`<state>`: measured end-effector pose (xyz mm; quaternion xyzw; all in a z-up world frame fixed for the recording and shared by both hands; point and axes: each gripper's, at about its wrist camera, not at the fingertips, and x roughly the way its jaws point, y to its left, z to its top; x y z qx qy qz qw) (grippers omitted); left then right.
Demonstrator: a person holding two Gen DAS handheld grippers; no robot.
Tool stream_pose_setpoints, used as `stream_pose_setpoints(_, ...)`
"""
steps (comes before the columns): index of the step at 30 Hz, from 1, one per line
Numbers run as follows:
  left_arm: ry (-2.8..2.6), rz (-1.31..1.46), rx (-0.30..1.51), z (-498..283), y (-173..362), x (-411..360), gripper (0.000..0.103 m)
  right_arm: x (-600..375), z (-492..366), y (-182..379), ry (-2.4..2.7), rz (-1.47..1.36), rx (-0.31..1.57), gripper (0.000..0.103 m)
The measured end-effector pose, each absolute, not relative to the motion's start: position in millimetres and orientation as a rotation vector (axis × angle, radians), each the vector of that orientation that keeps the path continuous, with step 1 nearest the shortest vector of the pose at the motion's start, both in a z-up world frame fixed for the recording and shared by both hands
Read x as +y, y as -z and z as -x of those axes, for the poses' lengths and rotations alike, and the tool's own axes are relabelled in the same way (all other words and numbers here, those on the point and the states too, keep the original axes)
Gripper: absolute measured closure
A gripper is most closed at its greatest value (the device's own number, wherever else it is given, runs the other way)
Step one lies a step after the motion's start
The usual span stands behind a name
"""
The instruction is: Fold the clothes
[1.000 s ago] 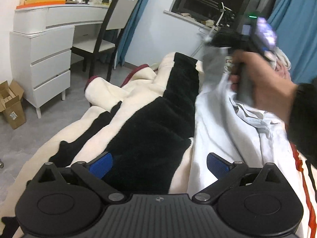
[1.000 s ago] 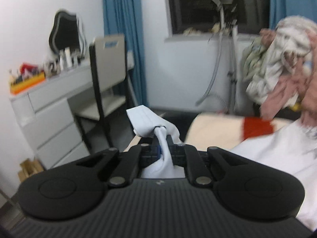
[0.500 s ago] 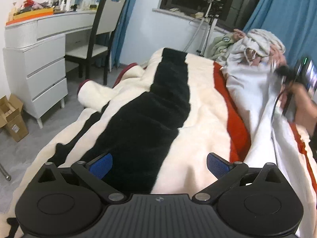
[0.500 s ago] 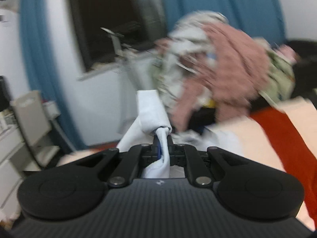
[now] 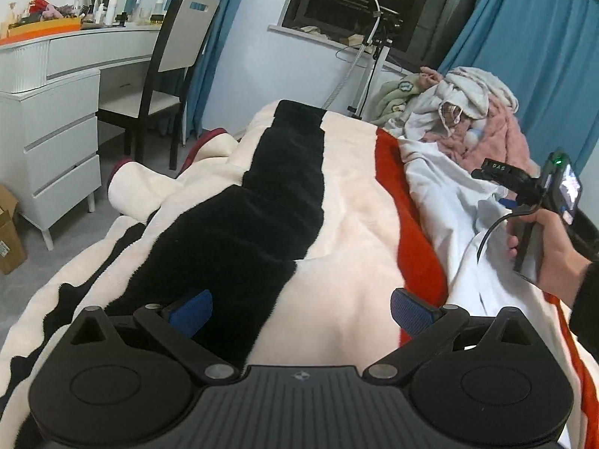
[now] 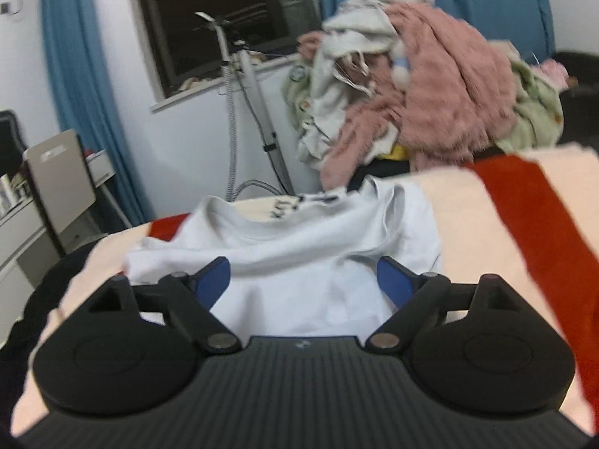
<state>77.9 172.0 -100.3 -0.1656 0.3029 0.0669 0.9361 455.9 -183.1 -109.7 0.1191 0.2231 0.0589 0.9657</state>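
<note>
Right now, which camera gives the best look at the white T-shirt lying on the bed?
The right wrist view: the white T-shirt fills the centre, spread on the blanket, neckline and dark lettering visible, though slightly blurred. The left wrist view catches it only at the right edge, crumpled and partly hidden.

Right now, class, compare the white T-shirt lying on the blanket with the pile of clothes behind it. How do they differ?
The white T-shirt lies spread fairly flat on the striped blanket; the pile of clothes is heaped high and crumpled. The T-shirt is one plain white garment with dark lettering near the collar; the pile mixes pink, cream and green pieces. The T-shirt lies between the right gripper's opening jaws, unpinched; the pile sits beyond. Neither is folded.
</note>
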Motion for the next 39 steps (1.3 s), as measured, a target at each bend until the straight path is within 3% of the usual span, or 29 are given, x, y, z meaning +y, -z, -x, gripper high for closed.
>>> stream_pose_setpoints(14,-0.036,0.283,0.56,-37,71,147,0.001,-206,-213,-4,-0.169,-0.229,0.344,0.016)
stream_pose_setpoints(22,-0.019,0.288,0.615,-11,63,124,0.001,-219,-66,6,-0.194,-0.225,0.31,0.016)
stream_pose_setpoints(27,-0.04,0.207,0.636,-5,67,106,0.001,-221,-30,32,-0.216,-0.214,0.323,0.016)
stream_pose_setpoints(39,-0.134,0.323,0.715,-7,74,131,0.002,-232,-33,44,-0.168,-0.253,0.349,0.016)
